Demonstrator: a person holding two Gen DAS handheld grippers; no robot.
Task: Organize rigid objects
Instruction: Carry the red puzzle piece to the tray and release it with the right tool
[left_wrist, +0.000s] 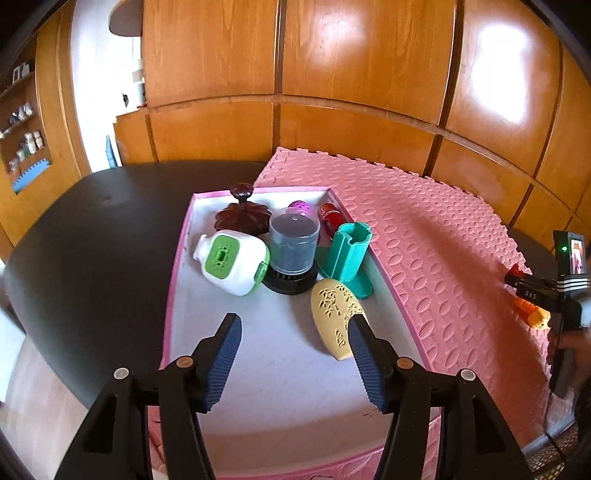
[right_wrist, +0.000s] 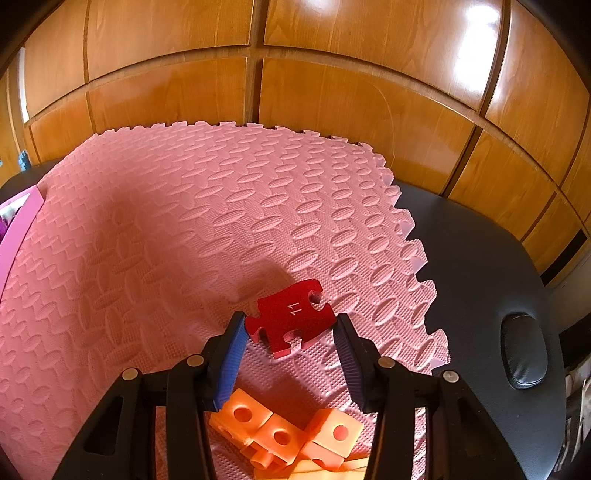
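Right tongs (right_wrist: 290, 326) grip red puzzle piece (right_wrist: 291, 317) marked "11".

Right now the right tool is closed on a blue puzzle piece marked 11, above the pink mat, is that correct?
Not quite: the puzzle piece is red, not blue. The right wrist view shows the right tool closed on it, marked 11, above the pink mat.

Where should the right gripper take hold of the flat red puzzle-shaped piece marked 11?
Probably across its two opposite side edges, coming low from the near side. The flat red puzzle-shaped piece looks thin and sits slightly tilted on the pink foam mat, and the right gripper already brackets those edges.
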